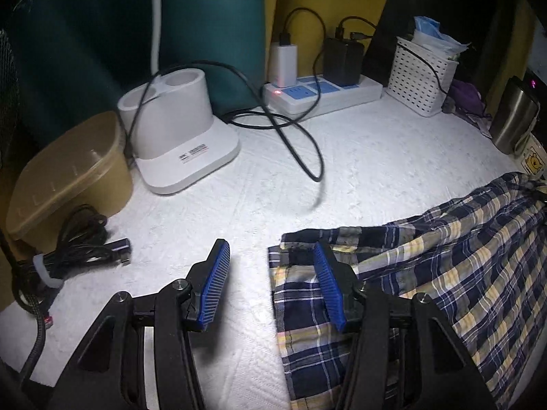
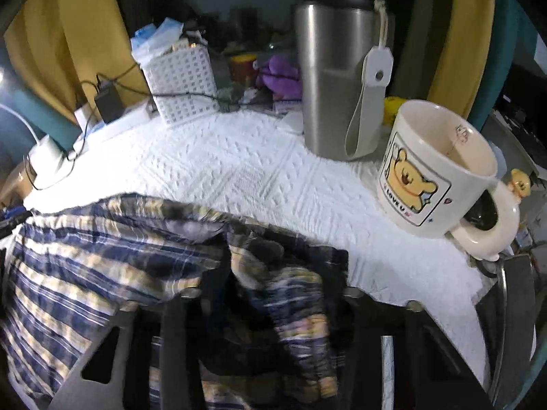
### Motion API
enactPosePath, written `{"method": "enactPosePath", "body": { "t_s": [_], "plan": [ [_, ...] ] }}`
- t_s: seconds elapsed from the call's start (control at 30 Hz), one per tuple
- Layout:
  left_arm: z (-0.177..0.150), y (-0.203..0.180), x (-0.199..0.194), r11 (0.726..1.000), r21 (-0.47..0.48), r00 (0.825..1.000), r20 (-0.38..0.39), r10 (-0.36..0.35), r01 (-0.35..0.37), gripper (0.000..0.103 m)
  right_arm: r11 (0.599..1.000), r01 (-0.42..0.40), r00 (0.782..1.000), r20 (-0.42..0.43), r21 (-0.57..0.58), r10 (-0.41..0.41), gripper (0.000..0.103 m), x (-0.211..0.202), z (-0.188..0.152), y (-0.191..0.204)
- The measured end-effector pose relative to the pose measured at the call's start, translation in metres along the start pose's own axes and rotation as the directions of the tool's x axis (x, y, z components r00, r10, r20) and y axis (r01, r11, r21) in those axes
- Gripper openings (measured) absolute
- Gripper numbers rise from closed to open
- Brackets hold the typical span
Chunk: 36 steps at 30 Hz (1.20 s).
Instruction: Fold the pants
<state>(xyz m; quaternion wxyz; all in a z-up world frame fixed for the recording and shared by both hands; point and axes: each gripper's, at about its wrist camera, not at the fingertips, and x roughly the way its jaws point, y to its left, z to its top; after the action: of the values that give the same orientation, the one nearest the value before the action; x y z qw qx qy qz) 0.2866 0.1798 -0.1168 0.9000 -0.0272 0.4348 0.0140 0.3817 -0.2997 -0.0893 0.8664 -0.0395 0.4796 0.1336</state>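
The pants are blue, yellow and white plaid, lying rumpled on a white textured cloth. In the left wrist view my left gripper is open at the pants' left end. Its right blue pad rests over the hem and its left pad is over bare cloth. In the right wrist view the pants are bunched up over my right gripper. The cloth hides its fingertips, so I cannot tell how the jaws stand.
A white charging stand, a tan box, a bundled black cable and a power strip lie on the left. A white basket, a steel tumbler and a bear mug stand close on the right.
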Motion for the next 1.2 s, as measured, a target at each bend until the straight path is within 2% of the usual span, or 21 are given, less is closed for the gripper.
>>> {"method": "enactPosePath", "body": {
  "t_s": [0.13, 0.17, 0.2, 0.27, 0.33, 0.37, 0.47, 0.53, 0.67, 0.7, 0.73, 0.77, 0.8, 0.83, 0.87, 0.9, 1.03, 1.07, 1.1, 1.13, 1.2],
  "plan": [
    [0.001, -0.008, -0.001, 0.999, 0.027, 0.999, 0.016, -0.032, 0.031, 0.050, 0.999, 0.041, 0.998, 0.046, -0.028, -0.040, 0.026, -0.005, 0.006, 0.002],
    [0.002, -0.010, -0.002, 0.999, 0.033, 0.999, 0.022, -0.037, 0.036, 0.048, 0.998, 0.055, 0.997, 0.055, -0.033, -0.053, 0.026, -0.006, 0.009, 0.002],
    [0.002, -0.012, -0.002, 0.998, 0.042, 0.998, 0.030, -0.047, 0.046, 0.034, 0.996, 0.075, 0.995, 0.069, -0.039, -0.072, 0.026, -0.008, 0.012, 0.001],
    [0.004, -0.018, -0.002, 0.996, 0.065, 0.998, 0.025, -0.060, 0.058, 0.023, 0.992, 0.111, 0.991, 0.084, -0.053, -0.106, 0.026, -0.010, 0.020, -0.001],
    [0.005, -0.024, 0.000, 0.994, 0.090, 0.998, 0.029, -0.062, 0.059, 0.019, 0.990, 0.130, 0.988, 0.087, -0.056, -0.125, 0.026, -0.007, 0.025, -0.004],
    [0.004, -0.025, 0.000, 0.994, 0.092, 0.998, 0.026, -0.060, 0.057, 0.012, 0.990, 0.130, 0.989, 0.075, -0.062, -0.125, 0.026, -0.003, 0.027, -0.005],
    [0.005, -0.023, 0.010, 0.996, 0.084, 1.000, 0.004, -0.019, 0.019, 0.003, 0.990, 0.121, 0.992, 0.053, -0.072, -0.118, 0.026, 0.008, 0.028, 0.001],
    [0.005, -0.016, 0.014, 0.998, 0.066, 1.000, -0.012, 0.015, -0.014, 0.001, 0.989, 0.117, 0.993, 0.044, -0.087, -0.113, 0.026, 0.010, 0.025, 0.005],
    [0.005, -0.004, 0.002, 1.000, 0.013, 1.000, 0.012, -0.004, 0.004, 0.001, 0.990, 0.118, 0.993, 0.036, -0.081, -0.116, 0.028, 0.008, 0.024, 0.007],
    [0.005, 0.001, -0.002, 1.000, -0.018, 1.000, 0.014, -0.018, 0.018, 0.001, 0.990, 0.120, 0.992, 0.034, -0.077, -0.118, 0.029, 0.007, 0.024, 0.006],
    [0.006, 0.002, -0.004, 0.999, -0.030, 0.999, 0.008, -0.039, 0.039, 0.001, 0.990, 0.124, 0.992, 0.034, -0.073, -0.122, 0.035, 0.006, 0.023, 0.005],
    [0.005, 0.002, -0.006, 0.998, -0.030, 0.998, 0.007, -0.055, 0.055, 0.004, 0.989, 0.129, 0.991, 0.036, -0.069, -0.126, 0.054, 0.004, 0.023, 0.005],
    [0.004, 0.000, -0.008, 0.997, -0.023, 0.997, 0.012, -0.075, 0.075, 0.018, 0.990, 0.129, 0.991, 0.048, -0.062, -0.126, 0.068, 0.001, 0.023, 0.005],
    [0.002, -0.002, -0.008, 0.996, -0.016, 0.996, 0.015, -0.084, 0.084, 0.031, 0.991, 0.121, 0.991, 0.061, -0.052, -0.118, 0.090, -0.003, 0.022, 0.005],
    [0.002, -0.005, -0.007, 0.996, -0.011, 0.996, 0.019, -0.091, 0.091, 0.057, 0.992, 0.114, 0.991, 0.070, -0.047, -0.111, 0.093, -0.006, 0.021, 0.005],
    [0.002, -0.007, -0.006, 0.995, -0.009, 0.995, 0.022, -0.098, 0.098, 0.061, 0.992, 0.116, 0.991, 0.072, -0.051, -0.112, 0.093, -0.009, 0.020, 0.006],
    [0.005, -0.023, 0.005, 0.992, 0.052, 0.993, 0.011, -0.115, 0.115, 0.061, 0.992, 0.119, 0.991, 0.075, -0.052, -0.115, 0.093, -0.015, 0.016, 0.006],
    [0.005, -0.027, 0.008, 0.991, 0.072, 0.994, 0.007, -0.109, 0.108, 0.056, 0.992, 0.118, 0.991, 0.075, -0.051, -0.114, 0.093, -0.017, 0.015, 0.006],
    [0.005, -0.029, 0.010, 0.991, 0.082, 0.995, 0.005, -0.103, 0.102, 0.039, 0.992, 0.117, 0.991, 0.077, -0.048, -0.113, 0.093, -0.018, 0.014, 0.006],
    [0.005, -0.032, 0.014, 0.991, 0.095, 0.996, -0.008, -0.094, 0.094, 0.031, 0.992, 0.116, 0.991, 0.077, -0.043, -0.113, 0.093, -0.020, 0.012, 0.006],
    [0.004, -0.033, 0.017, 0.991, 0.113, 0.997, -0.010, -0.072, 0.073, 0.006, 0.993, 0.110, 0.991, 0.078, -0.043, -0.106, 0.093, -0.023, 0.009, 0.007]
  ]
}}
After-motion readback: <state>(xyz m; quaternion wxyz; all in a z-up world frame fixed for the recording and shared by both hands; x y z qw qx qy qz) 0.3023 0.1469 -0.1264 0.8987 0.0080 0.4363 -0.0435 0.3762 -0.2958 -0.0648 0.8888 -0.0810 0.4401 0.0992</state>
